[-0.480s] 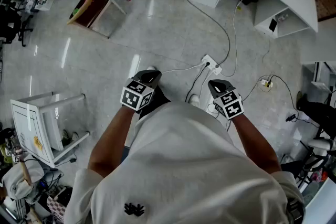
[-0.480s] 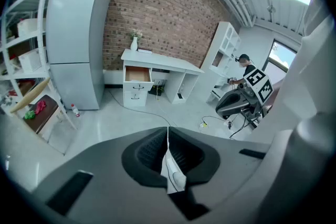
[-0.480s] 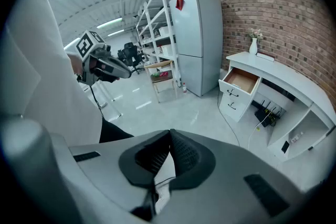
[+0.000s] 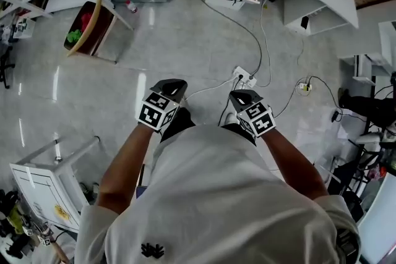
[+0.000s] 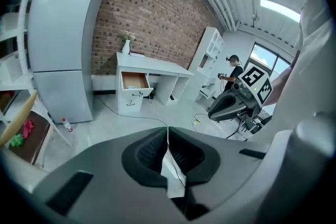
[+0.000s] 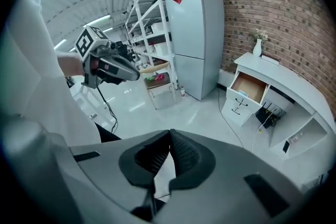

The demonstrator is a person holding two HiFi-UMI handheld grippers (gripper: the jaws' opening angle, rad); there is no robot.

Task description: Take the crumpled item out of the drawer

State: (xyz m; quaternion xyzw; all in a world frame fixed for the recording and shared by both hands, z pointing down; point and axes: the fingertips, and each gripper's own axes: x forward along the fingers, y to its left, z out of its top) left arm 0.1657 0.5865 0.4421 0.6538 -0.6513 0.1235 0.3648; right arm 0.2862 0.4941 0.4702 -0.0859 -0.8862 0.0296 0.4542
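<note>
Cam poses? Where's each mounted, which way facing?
Head view: on the person's head, aimed steeply down at the floor; shows shirt, forearms, left gripper, right gripper.
Left gripper view: on the left gripper, looking along its shut jaws toward the open drawer; right gripper shows at right.
Right gripper view: on the right gripper, facing the same drawer; left gripper at left.
Shared: all three see the open drawer.
</note>
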